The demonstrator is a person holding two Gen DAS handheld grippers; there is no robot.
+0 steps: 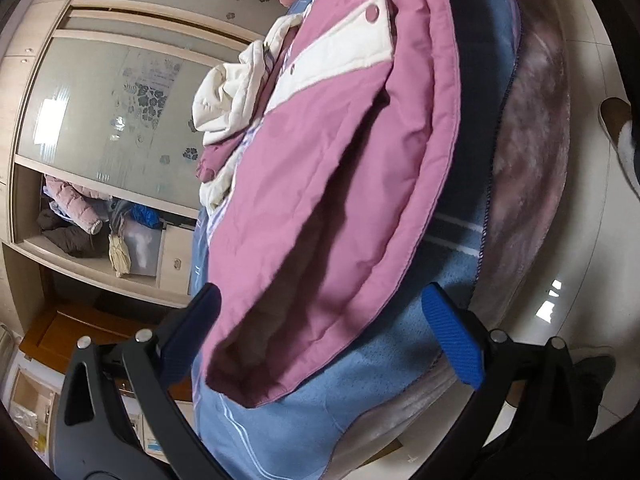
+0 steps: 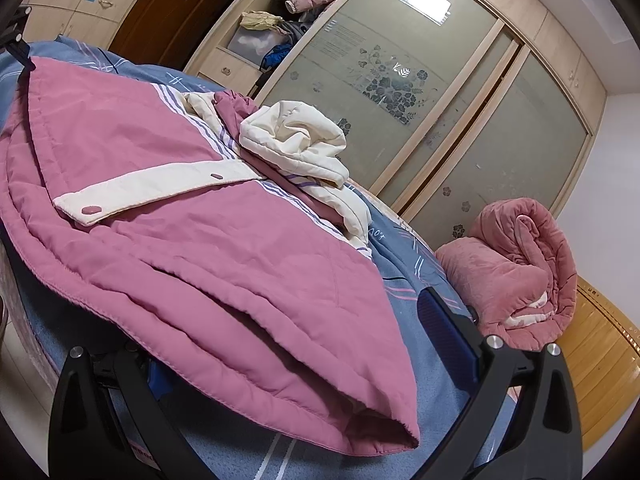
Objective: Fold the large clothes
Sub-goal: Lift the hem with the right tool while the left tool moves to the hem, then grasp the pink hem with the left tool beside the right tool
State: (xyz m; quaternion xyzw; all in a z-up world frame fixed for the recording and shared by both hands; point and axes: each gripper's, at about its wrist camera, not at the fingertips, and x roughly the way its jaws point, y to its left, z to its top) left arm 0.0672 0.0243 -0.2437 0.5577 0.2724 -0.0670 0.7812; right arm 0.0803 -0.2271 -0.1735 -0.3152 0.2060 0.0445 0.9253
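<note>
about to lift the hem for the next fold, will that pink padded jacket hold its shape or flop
The pink padded jacket will likely flop: its hem already sags over the bed's edge and the cream hood lies crumpled. The quilted padding suggests soft, rounded folds, not sharp creases. It probably weighs little for its bulk. Both tongs, left and right, stand open.

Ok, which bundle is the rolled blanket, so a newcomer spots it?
Start at the bed with the blue cover. Past the pink jacket, near the wardrobe doors, sits the rolled blanket: fuzzy plush pink, coiled, without the jacket's cream trim.
</note>
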